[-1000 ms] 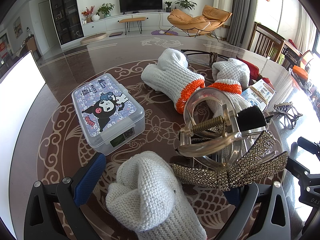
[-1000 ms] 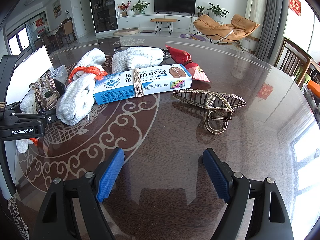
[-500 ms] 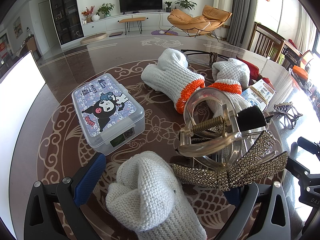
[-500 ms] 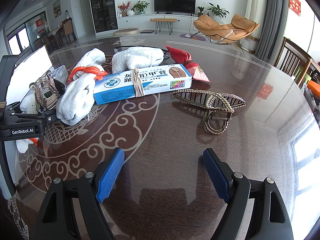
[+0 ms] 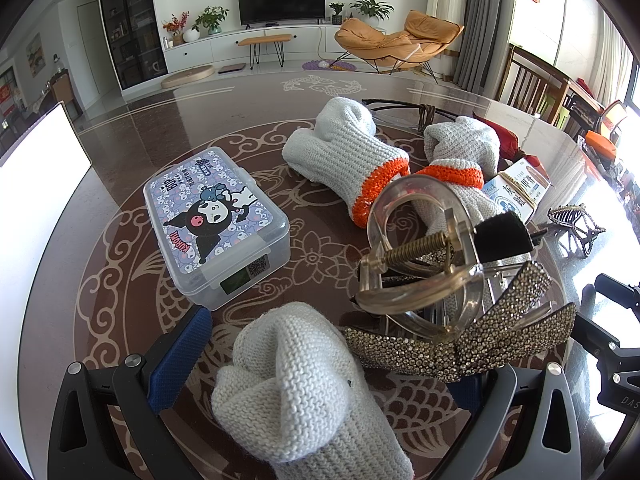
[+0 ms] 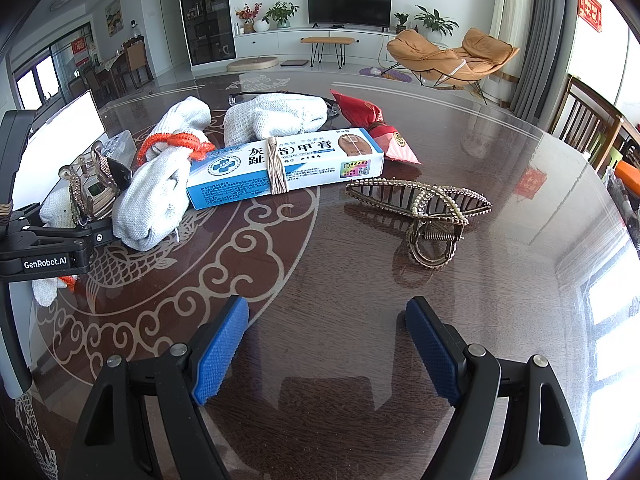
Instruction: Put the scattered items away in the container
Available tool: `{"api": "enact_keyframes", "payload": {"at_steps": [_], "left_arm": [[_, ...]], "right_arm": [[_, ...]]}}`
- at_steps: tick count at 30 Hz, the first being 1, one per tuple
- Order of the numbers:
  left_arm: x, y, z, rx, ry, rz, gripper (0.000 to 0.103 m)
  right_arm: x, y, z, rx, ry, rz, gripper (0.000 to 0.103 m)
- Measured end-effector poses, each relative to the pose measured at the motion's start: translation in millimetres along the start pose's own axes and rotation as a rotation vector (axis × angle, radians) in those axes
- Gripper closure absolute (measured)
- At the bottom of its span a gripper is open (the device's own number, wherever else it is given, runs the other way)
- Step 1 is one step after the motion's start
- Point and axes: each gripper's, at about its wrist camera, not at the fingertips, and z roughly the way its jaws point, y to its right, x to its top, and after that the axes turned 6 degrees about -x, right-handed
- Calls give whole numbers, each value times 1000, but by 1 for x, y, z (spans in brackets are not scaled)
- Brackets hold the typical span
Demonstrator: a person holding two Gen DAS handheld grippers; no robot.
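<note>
**Box: lid on, no change**

Box (image 5: 216, 220): on the bench (image 6: 500, 280), left of the clutter, lid on. Nothing visibly put in. Judged: task at its start, or paused.

Change check against both earlier pairs: none found. In both views, tools and every item sit in the same places, so there has been no progress over this interval.

Left tool (image 5: 324, 376): released, jaws wide. A glove (image 5: 296, 384) lies between them. A rhinestone clip (image 5: 460, 344) stands up over the right-hand pad and hides it. The left pad (image 5: 180, 360) is just beside the glove. I cannot tell whether it presses the glove. The clip is not pinched between both pads.

Right tool (image 6: 326, 352): released and empty, over bare bench, aimed toward the claw clip (image 6: 424, 208), which lies apart from it.

Still loose:
- two orange-cuffed gloves (image 5: 344, 152)
- cream carton (image 6: 288, 164), leaning on one of those gloves
- red packet (image 6: 368, 120) behind the carton
- both clips
- near glove

Judgement: the lid must come off before anything goes in. The box is small and the gloves are bulky, so fit is doubtful. The clips look like the likely first candidates.
</note>
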Motion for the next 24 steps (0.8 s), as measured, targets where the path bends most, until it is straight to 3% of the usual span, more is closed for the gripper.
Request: {"api": "enact_keyframes", "payload": {"at_steps": [24], "left_arm": [[0,0,0,0,0,0,0]], "right_arm": [[0,0,0,0,0,0,21]]}}
